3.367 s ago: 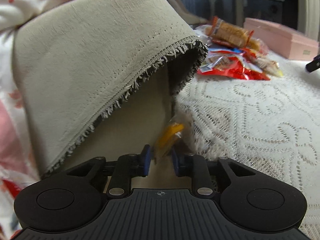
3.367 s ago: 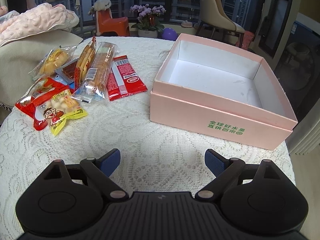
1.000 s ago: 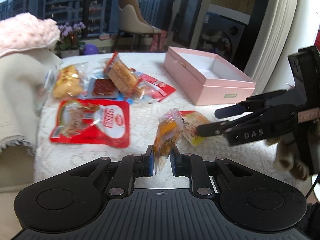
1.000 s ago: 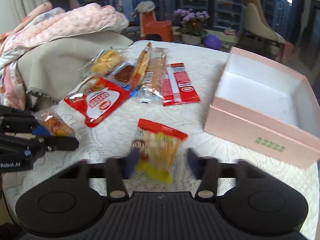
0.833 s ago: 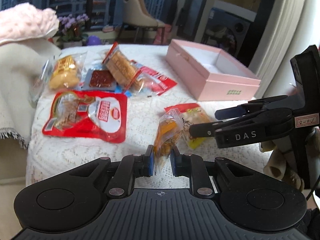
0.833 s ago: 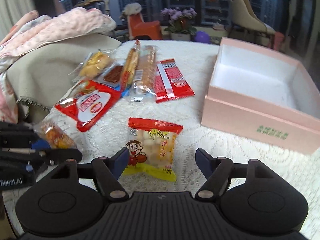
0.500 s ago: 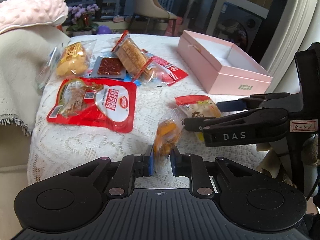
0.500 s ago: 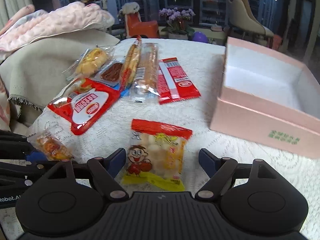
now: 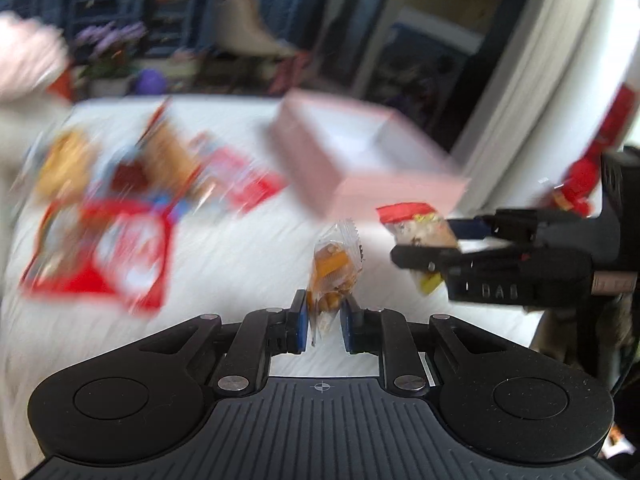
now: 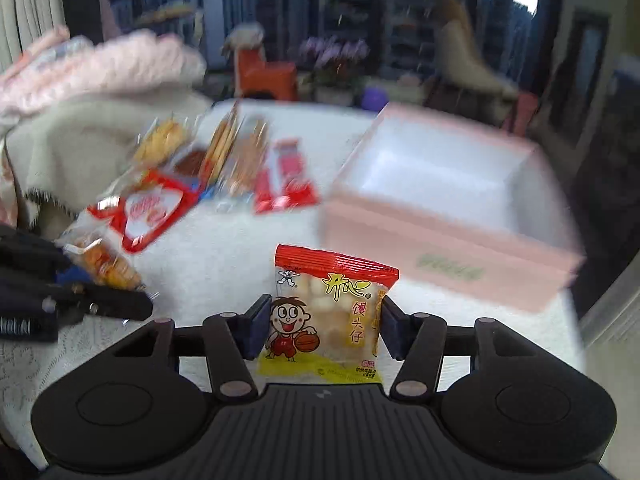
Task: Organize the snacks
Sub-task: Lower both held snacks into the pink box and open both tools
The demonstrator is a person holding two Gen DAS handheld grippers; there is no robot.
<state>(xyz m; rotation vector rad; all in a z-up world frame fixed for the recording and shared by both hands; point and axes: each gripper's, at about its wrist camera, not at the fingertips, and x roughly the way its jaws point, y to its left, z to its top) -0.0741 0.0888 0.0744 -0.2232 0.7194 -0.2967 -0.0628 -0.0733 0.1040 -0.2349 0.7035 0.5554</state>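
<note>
- A white lace tablecloth (image 10: 224,248) covers the table, with a dark window and high-rise buildings behind it; both views are smeared by motion.
- At far left, a beige throw (image 10: 68,152) hangs off the table edge under a pink blanket (image 10: 96,68).
- The loose snacks (image 10: 216,164) lie in a heap left of centre, with a big red-and-white bag (image 10: 148,208) nearest.
- The left gripper (image 9: 323,326) is clamped narrow on a small clear packet (image 9: 334,268) of orange pieces, lifted clear of the cloth.
- The right gripper (image 10: 320,328) has a yellow bun packet (image 10: 328,312) between its pads. The jaws are closing and both pads already touch its sides.
- The pink box (image 10: 448,216) stands open and empty to the right, the likely home for both packets.
- To do this well, I would let the right jaws finish squeezing before lifting further, since a puffy bag slips easily. Then carry each packet over the near wall and release low inside.
- Hard to read: the blur hides which snacks are in the heap, and the box's far corner dissolves. The bun packet's lower edge is cut off by the gripper body. Only a little of the clear packet sits between the left pads.
</note>
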